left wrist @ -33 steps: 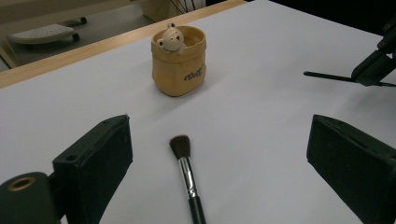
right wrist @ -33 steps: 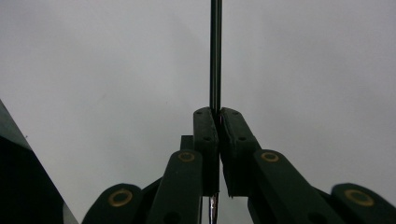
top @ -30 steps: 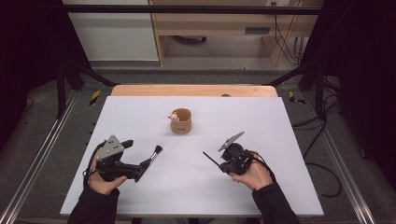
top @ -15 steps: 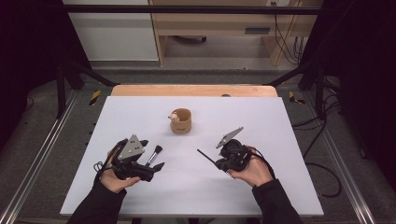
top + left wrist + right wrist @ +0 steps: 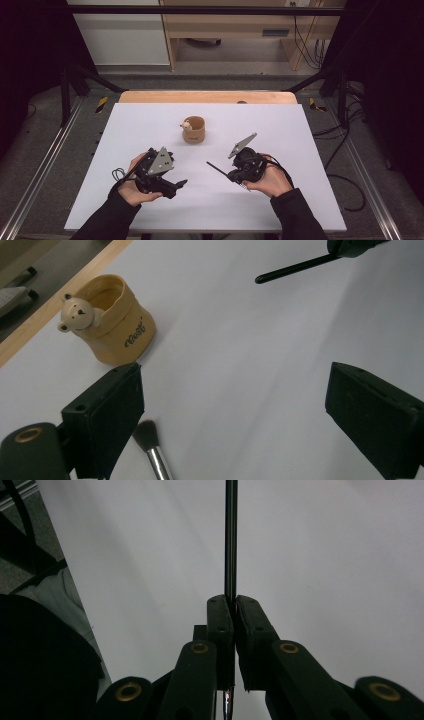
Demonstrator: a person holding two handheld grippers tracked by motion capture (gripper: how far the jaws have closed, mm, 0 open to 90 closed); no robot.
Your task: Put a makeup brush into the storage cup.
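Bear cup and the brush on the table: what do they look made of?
Bear cup: likely glazed ceramic or moulded resin; smooth tan surface, soft sheen, printed lettering. Brush: dark soft bristles in a shiny ferrule that looks like metal; its handle is out of frame.

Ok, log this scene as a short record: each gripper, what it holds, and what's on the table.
table: white top, wooden strip along the far edge
cup: tan, upright, small bear figure on its rim, beyond both grippers
left gripper: jaws wide open, gripping nothing
brush: lies on the table between the left jaws, close to one of them, bristles toward the cup
right gripper: jaws shut on a thin black stick
stick: pokes straight out past the jaws, above the table
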